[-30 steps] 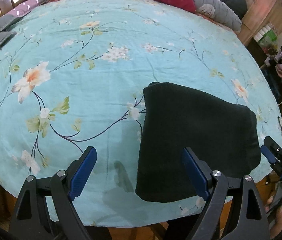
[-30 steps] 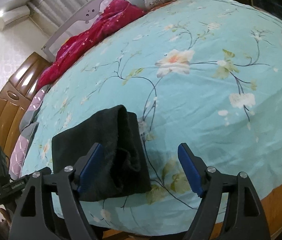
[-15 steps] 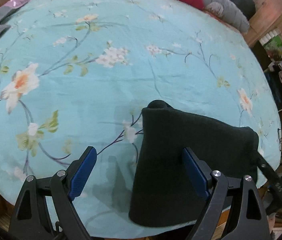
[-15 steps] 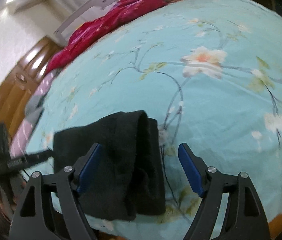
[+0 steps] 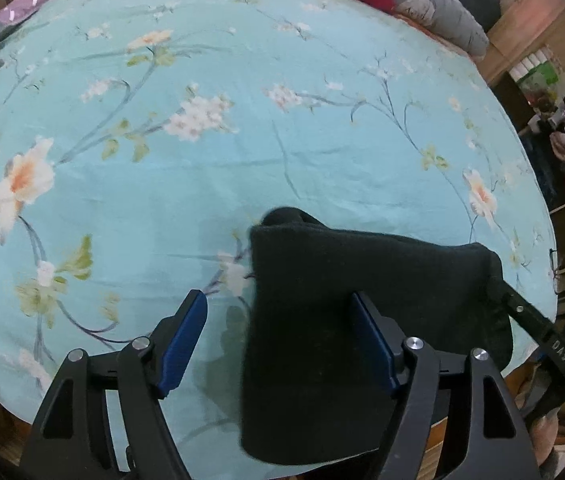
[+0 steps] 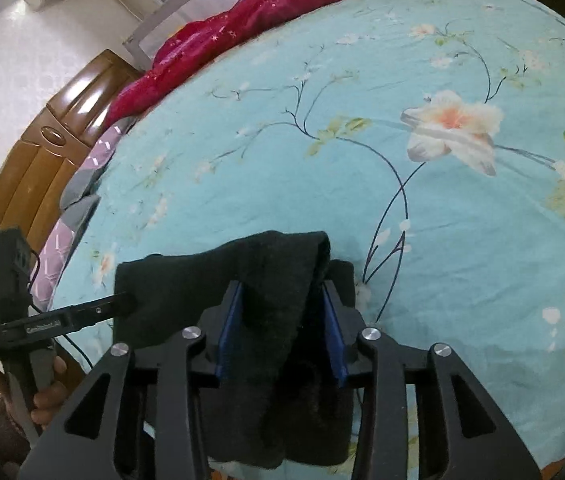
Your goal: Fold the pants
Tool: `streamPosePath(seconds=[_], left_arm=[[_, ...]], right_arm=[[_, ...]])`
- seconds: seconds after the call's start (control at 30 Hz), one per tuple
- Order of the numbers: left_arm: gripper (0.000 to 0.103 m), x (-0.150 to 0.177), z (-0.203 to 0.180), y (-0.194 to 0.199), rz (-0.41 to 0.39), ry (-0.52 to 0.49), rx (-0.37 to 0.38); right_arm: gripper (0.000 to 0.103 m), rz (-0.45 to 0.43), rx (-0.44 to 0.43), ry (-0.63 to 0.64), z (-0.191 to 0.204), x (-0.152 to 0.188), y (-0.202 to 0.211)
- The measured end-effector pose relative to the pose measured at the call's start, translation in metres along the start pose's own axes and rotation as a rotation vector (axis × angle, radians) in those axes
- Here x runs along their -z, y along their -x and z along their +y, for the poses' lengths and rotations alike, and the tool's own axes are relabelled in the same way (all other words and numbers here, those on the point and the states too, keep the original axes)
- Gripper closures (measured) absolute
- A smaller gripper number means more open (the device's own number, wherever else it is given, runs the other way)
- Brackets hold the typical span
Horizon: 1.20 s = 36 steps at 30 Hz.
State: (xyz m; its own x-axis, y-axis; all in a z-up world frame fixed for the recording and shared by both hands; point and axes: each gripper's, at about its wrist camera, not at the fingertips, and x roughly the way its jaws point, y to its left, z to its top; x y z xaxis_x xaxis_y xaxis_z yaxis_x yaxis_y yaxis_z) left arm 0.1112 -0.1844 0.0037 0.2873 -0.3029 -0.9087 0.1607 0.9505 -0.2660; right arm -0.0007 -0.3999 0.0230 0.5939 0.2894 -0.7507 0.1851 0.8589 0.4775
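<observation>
At near edge of bed, on pale blue flower-printed sheet [image 5: 186,200]: folded black fleece pants [image 5: 362,304], compact bundle. Left gripper [image 5: 280,340] over bundle's left edge, blue-padded fingers apart, jaws just closing, one pad over cloth, other over sheet; no squeeze seen. Right gripper [image 6: 282,332] jaws just closing, pads against raised fold of pants [image 6: 274,280] at bundle's right end.

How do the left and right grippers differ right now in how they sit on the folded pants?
The right gripper, jaws just closing, has a thick fold of the black pants bunched between its blue pads; the left gripper, also closing, stands wider, one pad over the teal sheet, the other over the cloth. Both point down at the bed's near edge.
</observation>
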Motion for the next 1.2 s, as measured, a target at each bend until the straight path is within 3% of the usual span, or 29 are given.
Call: streamPosePath(seconds=[0.1,0.3,0.5,0.97,1.2], left_arm=[[0.028,0.003,0.017,0.007,-0.012,0.025,0.002],[0.025,0.01,0.046,-0.004,0.051,0.162,0.069],[0.025,0.011,0.029,0.002,0.001,0.097,-0.004],[0.025,0.008,0.03,0.008,-0.008,0.076,-0.035],[0.025,0.011,0.049,0.005,0.058,0.124,0.078]], right_arm=[[0.044,-0.011,0.012,-0.054,-0.012,0.001,0.01],[0.042,0.001,-0.002,-0.15,-0.033,0.007,0.016],[0.041,0.007,-0.018,-0.123,-0.02,0.013,0.015],[0.029,0.037,0.018,-0.115,-0.02,0.005,0.008],[0.022,0.138,0.007,-0.032,-0.017,0.002,-0.008]])
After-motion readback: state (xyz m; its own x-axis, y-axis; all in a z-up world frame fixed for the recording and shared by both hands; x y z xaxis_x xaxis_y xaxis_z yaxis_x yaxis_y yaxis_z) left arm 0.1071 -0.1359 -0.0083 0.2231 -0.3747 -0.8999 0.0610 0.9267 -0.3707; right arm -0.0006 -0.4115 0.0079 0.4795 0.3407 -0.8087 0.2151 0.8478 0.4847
